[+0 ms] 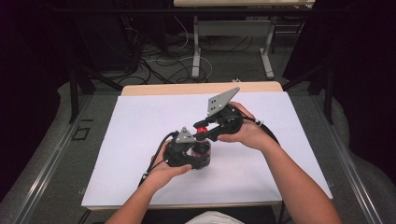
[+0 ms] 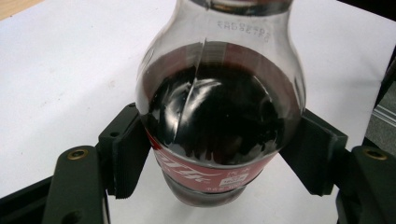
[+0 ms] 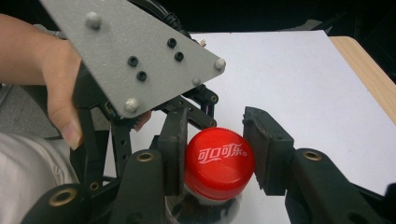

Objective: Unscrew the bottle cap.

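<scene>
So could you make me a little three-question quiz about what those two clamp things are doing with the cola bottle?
1. True or false: the left gripper is clamped on the bottle body.
2. What colour is the cap between the right gripper jaws?
3. The bottle stands on: A) bare wood B) the white sheet C) a tray.

Key
1. True; both pads press its sides.
2. Red.
3. B.

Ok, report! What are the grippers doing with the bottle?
Left gripper shut on bottle, upright on the table. Right gripper shut on red cap. Nothing in the way.
</scene>
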